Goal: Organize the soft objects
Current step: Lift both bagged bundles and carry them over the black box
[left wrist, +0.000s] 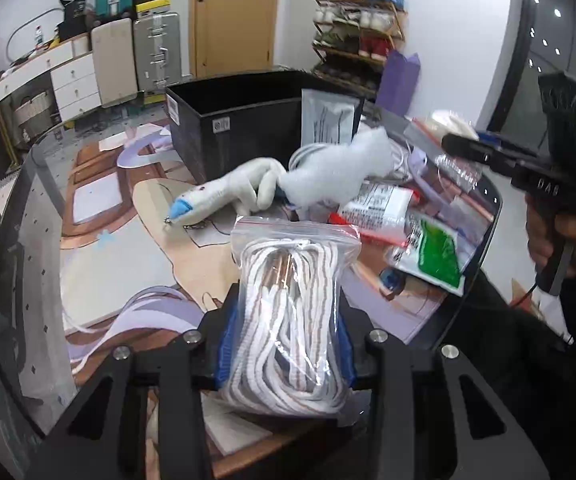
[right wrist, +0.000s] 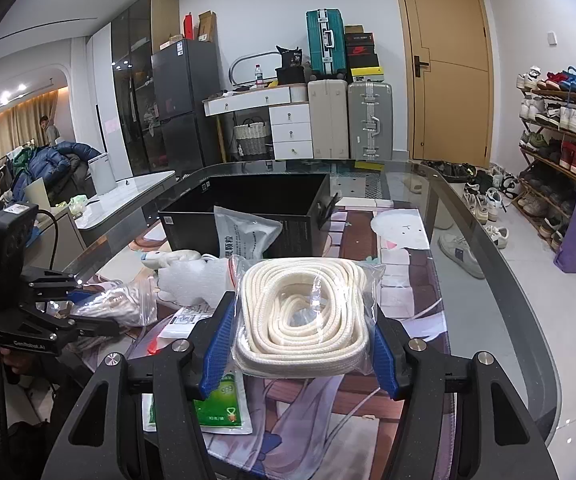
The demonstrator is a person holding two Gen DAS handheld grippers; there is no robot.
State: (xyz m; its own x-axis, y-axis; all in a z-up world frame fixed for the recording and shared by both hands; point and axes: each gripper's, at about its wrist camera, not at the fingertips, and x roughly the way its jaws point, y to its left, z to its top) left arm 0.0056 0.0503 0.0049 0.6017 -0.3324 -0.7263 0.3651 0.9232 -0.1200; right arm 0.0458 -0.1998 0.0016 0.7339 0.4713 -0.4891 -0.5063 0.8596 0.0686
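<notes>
Left gripper [left wrist: 284,344]: jaws clamped on the striped-rope bag [left wrist: 288,320], blue pads [left wrist: 224,344] pressing both sides. It's a clear zip bag of white cord with brown stripes, standing up out of the jaws with the zip edge on top, at 6 o'clock in the left wrist view. In the right wrist view the same bag shows at 9 o'clock [right wrist: 116,304], sticking out of the left gripper [right wrist: 88,308].

Right gripper [right wrist: 303,340]: jaws clamped on the cream-rope bag [right wrist: 303,312], a clear bag with a flat coil of cream cord, held roughly level, above the table [right wrist: 487,280], centre frame. Blue pads [right wrist: 218,344] touch both edges of the bag. In the left wrist view the right gripper [left wrist: 459,146] sits at 2 o'clock, held by a hand [left wrist: 559,236] in a dark sleeve; its grip can't be read from there.

Still on the table:
- black bin [left wrist: 240,120] at 12 o'clock, open top, with a grey pouch [left wrist: 327,116] leaning on its front wall
- plush toy [left wrist: 228,194], white with a blue tip, lying just left of centre
- white fluffy wad [left wrist: 339,172] touching the plush's right side
- white packet [left wrist: 379,204] and green packet [left wrist: 439,256] at 3 o'clock, near each other; the green one shows again under the right gripper [right wrist: 218,400]

Printed mat [left wrist: 128,248] covers the glass tabletop.
</notes>
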